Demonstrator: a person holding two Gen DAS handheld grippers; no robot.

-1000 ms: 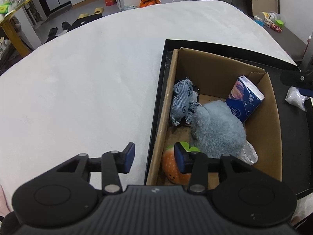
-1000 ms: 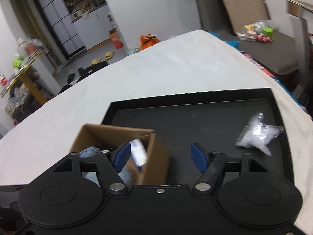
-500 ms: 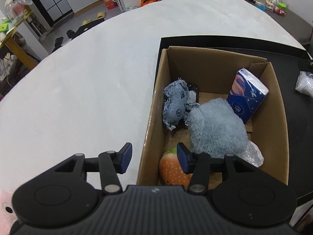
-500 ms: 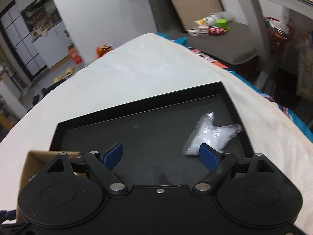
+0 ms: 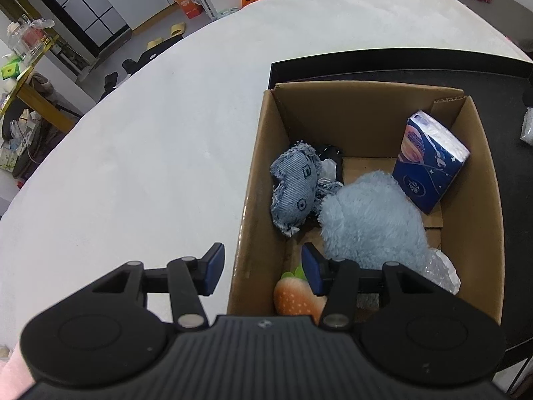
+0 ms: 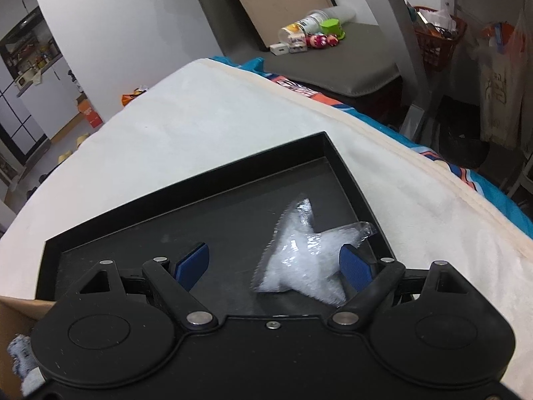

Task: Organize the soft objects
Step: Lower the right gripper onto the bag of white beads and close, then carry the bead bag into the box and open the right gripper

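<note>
Right up close, the right tongs point(image 6: 274, 265) gape wide, having just spread further, and the white fluffy pouch in clear wrap point(image 6: 301, 260) lies between the blue pads with the right pad point(image 6: 354, 266) just beside it. No squeeze yet: the pouch lies flat on the black tray point(image 6: 186, 200), untouched as far as the view tells.

Over on the other side, the left tongs point(image 5: 261, 268) sit part open and empty, straddling the near wall of the cardboard box point(image 5: 253, 180), one pad outside, one inside.

Down in the box, nearest first: an orange strawberry plush point(image 5: 294, 295), then a big pale blue fuzzy plush point(image 5: 371, 220) with a bit of crinkly clear wrap point(image 5: 444, 268) at its side. Behind those, a denim toy point(image 5: 294, 188) leans by the left wall, and a blue tissue pack point(image 5: 429, 160) stands tilted toward the far corner.

So the job looks well along: most soft things are already boxed. The pouch on the tray looks like the last piece in sight. Beyond it all, only the white blanket point(image 5: 166, 133) covering the bed.
</note>
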